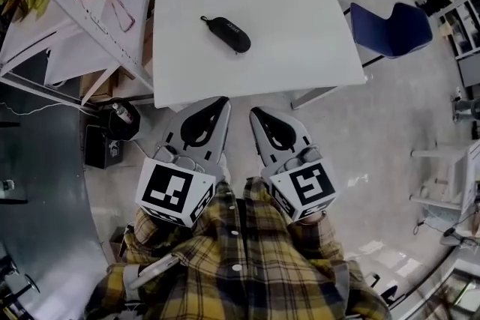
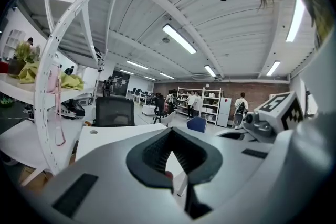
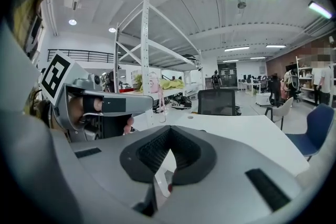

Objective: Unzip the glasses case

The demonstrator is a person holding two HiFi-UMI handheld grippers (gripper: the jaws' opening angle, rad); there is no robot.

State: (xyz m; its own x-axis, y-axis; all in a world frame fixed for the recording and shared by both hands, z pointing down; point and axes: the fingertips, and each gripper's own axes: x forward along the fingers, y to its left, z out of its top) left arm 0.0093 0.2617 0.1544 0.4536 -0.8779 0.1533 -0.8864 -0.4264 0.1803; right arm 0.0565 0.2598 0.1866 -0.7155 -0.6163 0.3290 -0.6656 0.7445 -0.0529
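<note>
Left gripper (image 1: 222,101) and right gripper (image 1: 256,113), jaws closed and empty, hover side by side before the near edge of the white surface (image 1: 300,49). The glasses case (image 1: 226,34) lies diagonally, left of centre. A blue chair (image 1: 394,30) stands to the right.

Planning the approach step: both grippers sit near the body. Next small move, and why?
Probably carry both forward over the table toward the glasses case. The left gripper and right gripper are shut, empty and short of the table's near edge; the case lies untouched farther in.
</note>
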